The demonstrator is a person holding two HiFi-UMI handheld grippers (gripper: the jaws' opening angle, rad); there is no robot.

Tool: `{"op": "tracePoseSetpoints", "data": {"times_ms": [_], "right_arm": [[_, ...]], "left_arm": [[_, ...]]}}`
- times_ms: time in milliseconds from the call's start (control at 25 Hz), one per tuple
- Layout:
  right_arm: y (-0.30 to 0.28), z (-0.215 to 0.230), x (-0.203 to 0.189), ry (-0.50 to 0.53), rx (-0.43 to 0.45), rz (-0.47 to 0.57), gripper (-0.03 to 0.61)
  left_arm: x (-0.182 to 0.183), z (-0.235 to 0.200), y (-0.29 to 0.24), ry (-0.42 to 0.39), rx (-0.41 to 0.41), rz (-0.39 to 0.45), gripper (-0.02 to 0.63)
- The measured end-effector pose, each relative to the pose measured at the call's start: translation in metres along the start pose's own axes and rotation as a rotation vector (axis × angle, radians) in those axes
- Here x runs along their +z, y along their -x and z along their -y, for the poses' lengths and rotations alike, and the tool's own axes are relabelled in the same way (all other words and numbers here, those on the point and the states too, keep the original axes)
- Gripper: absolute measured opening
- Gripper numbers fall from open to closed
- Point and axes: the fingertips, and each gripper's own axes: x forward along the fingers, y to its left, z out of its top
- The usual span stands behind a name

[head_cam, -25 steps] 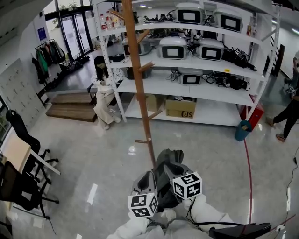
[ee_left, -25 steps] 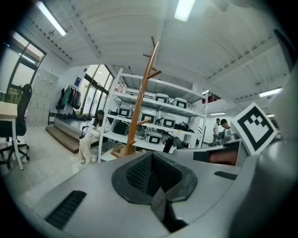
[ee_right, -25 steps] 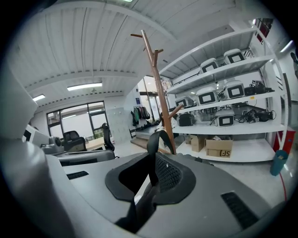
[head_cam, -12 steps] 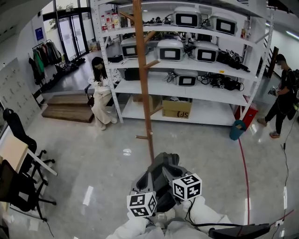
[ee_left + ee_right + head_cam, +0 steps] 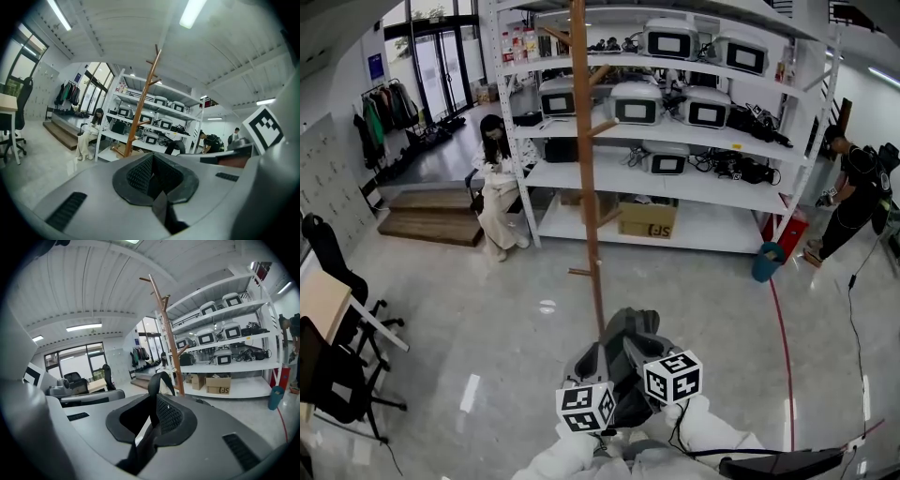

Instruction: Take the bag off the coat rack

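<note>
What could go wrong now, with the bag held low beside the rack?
The right gripper grips only a thin strap; the bag could slip from the fingers. The bag hangs close to the rack, so swinging it might snag the low peg or tip the rack.

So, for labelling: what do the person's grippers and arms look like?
Left gripper and right gripper are grey shells with black mesh-textured fingers. Each carries a white cube with black square markers. White sleeves; a black cable crosses the right.
</note>
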Motion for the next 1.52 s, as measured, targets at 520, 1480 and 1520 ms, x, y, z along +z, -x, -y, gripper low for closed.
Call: {"op": "tracePoseSetpoints", "data": {"times_ms": [520,1480,1520], "right_arm": [[0.008,0.008,0.005,0.015,0.033,0.014,0.048],[-0.003,0.021,0.014,0.023,0.044,0.009,0.048],[-0.004,0.021,0.014,0.022,0.043,0.011,0.048]], "left_arm": [[0.007,0.016,-0.019,-0.002,-0.010,0.015,0.000],[0.010,0.019,-0.039,-0.006,0.002,0.012,0.000],[0.010,0.018,-0.040,-0.006,0.002,0.012,0.000]]}}
